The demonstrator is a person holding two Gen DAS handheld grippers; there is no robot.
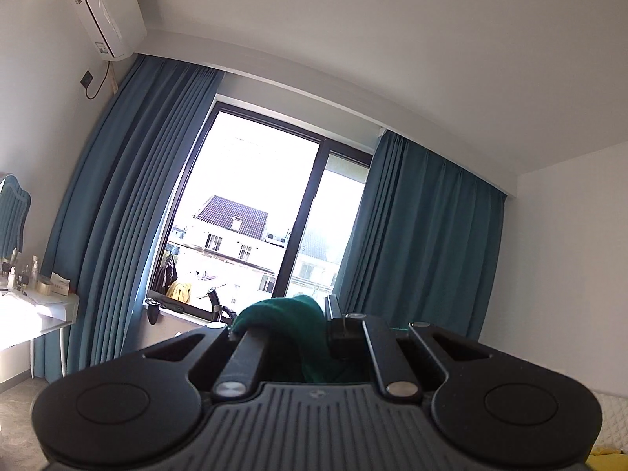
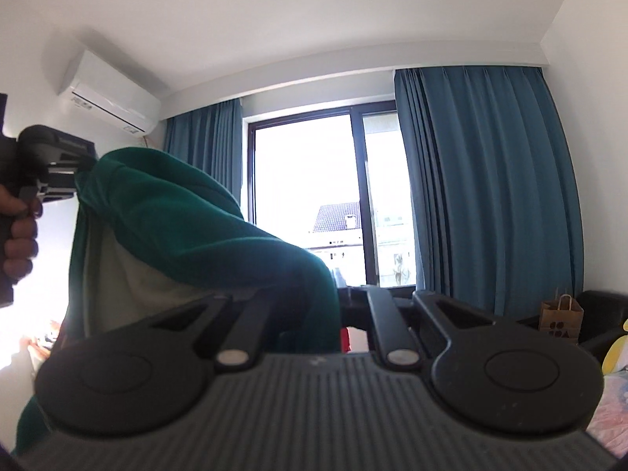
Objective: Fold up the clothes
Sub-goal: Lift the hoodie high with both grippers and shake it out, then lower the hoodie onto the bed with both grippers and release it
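- The dark green fleece garment (image 2: 188, 216), stretched between both grippers, blocks the space between them.
- Ahead toward the dark-framed window (image 2: 322, 196) and blue pleated curtains (image 2: 490, 188), the air is open.

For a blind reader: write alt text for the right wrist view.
A green garment hangs stretched between the right gripper in the foreground and the left gripper, hand-held at left. Behind are a bright window and blue curtains.

One green garment (image 2: 188, 216), two hand-held grippers (image 1: 290, 314) (image 2: 74, 180), two curtains (image 2: 490, 188), one air conditioner (image 2: 114, 106).
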